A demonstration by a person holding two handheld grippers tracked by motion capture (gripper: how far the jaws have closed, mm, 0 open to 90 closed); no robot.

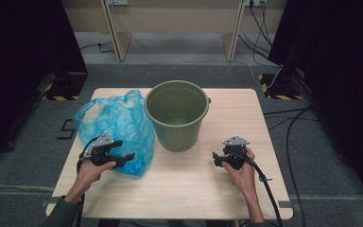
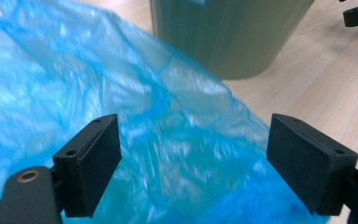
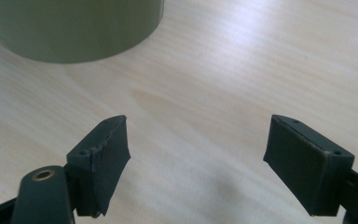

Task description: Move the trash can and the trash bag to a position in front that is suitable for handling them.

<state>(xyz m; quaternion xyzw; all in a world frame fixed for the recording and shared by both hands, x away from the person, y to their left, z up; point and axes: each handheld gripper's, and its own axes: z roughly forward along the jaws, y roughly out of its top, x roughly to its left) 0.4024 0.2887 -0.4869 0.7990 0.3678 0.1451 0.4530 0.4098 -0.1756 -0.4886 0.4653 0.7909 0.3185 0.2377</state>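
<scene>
In the high view, the left gripper (image 1: 128, 156) is at the near edge of a crumpled blue plastic bag (image 1: 118, 125), which lies on the wooden table (image 1: 194, 184) to the left of a green plastic bucket (image 1: 177, 113); the bucket stands upright and looks empty. The right gripper (image 1: 216, 158) rests over bare wood, well apart from the bag, with the bucket ahead of it and to its left. In the left gripper view, the jaws stand wide open and the bag fills the space between and beyond them, but the pads (image 2: 91, 161) do not press on the plastic, so nothing is held; the bucket wall (image 2: 228, 32) rises behind the bag. In the right gripper view, the jaws are also wide open and empty, with only table between them and the bucket base (image 3: 70, 28) beyond the left pad. I judge that the step in hand is the reach for the bag, probably to line the bucket with it. The next move calls for closing the left jaws on a fold of the film, near the mouth if possible. The bag's opening is hard to find among the wrinkles, the left gripper view is blurred, and the bucket rim is cut off in both gripper views.
</scene>
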